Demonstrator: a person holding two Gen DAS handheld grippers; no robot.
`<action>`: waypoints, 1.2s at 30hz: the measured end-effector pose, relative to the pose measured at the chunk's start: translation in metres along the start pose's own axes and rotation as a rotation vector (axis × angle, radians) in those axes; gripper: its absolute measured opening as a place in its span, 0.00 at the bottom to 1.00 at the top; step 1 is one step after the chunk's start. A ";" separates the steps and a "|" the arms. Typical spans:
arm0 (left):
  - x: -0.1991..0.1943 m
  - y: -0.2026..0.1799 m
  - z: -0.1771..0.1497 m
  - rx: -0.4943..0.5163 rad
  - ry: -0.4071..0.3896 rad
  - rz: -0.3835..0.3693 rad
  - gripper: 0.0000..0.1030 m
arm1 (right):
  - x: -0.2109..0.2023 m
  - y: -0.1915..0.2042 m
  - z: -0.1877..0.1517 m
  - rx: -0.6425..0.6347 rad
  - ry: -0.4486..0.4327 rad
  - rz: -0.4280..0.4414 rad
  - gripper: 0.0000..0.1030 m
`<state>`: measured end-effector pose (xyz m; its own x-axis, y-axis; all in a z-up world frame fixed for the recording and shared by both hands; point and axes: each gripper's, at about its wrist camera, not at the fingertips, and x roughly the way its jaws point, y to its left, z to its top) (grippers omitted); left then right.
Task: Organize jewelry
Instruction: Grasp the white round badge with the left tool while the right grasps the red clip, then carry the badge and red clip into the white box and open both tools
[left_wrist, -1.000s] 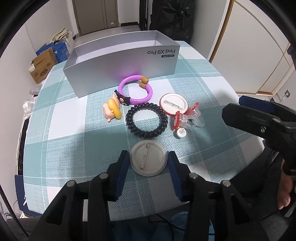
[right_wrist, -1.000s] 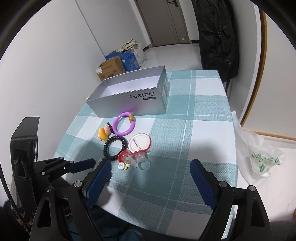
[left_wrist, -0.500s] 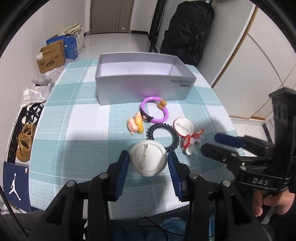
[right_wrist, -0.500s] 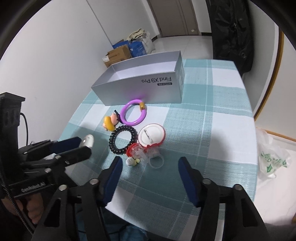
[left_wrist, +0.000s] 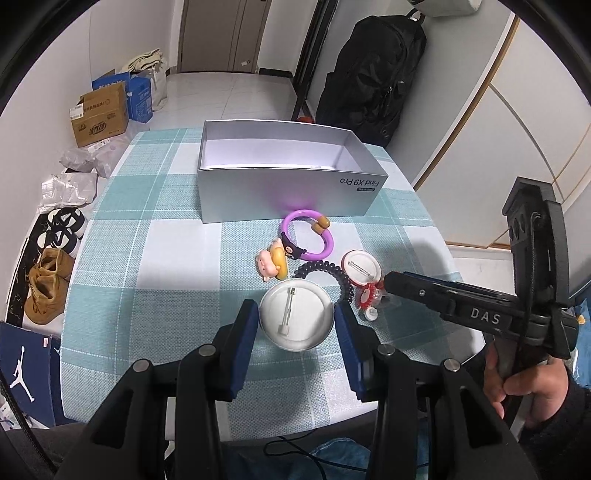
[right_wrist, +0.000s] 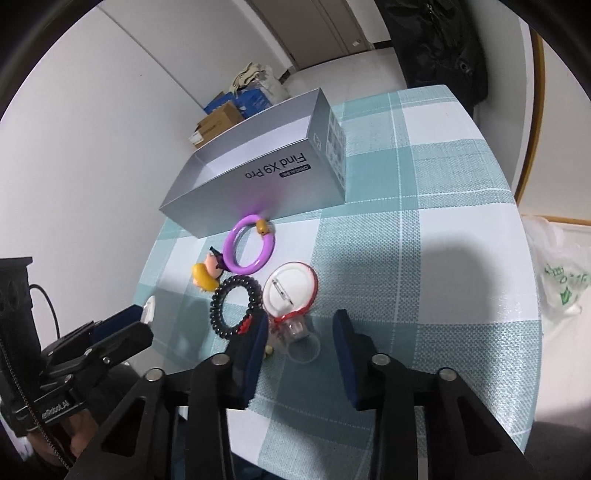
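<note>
My left gripper (left_wrist: 295, 325) is shut on a white round pin badge (left_wrist: 295, 317), held back side up above the checked cloth. My right gripper (right_wrist: 299, 343) hangs low over a red and clear hair clip (right_wrist: 291, 326); its jaws are closing with the clip between them, and the pads stand apart from it. Beside the clip lie a red-rimmed badge (right_wrist: 291, 288), a black spiral hair tie (right_wrist: 214, 310), a purple ring (right_wrist: 270, 243) and a small pig charm (right_wrist: 205, 275). An open silver box (left_wrist: 291, 195) stands behind them. In the left wrist view the right gripper (left_wrist: 391, 284) reaches in from the right.
The table (left_wrist: 177, 258) is round with a teal checked cloth, and its front edge is close under both grippers. A black backpack (left_wrist: 373, 74) hangs behind, and cardboard boxes (left_wrist: 99, 118) and shoes (left_wrist: 48, 288) lie on the floor at left. At right hangs a plastic bag (right_wrist: 561, 284).
The right gripper's jaws have narrowed from wide and come down and forward over the hair clip. The left gripper has lifted the white badge off the cloth and drawn back.
</note>
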<state>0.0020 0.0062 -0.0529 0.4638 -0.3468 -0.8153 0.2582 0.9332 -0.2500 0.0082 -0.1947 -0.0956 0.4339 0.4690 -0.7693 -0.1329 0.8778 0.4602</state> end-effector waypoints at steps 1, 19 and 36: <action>0.000 0.001 0.000 -0.002 0.000 0.000 0.36 | 0.001 0.000 0.000 0.000 0.000 0.001 0.32; 0.000 0.001 0.001 -0.001 -0.011 -0.001 0.36 | -0.007 0.002 0.003 0.018 -0.041 0.032 0.16; -0.010 0.017 0.034 -0.034 -0.108 0.031 0.36 | -0.033 0.020 0.040 0.001 -0.151 0.192 0.17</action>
<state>0.0303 0.0221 -0.0318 0.5603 -0.3242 -0.7622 0.2144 0.9456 -0.2447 0.0268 -0.1970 -0.0433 0.5289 0.6070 -0.5932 -0.2247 0.7741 0.5918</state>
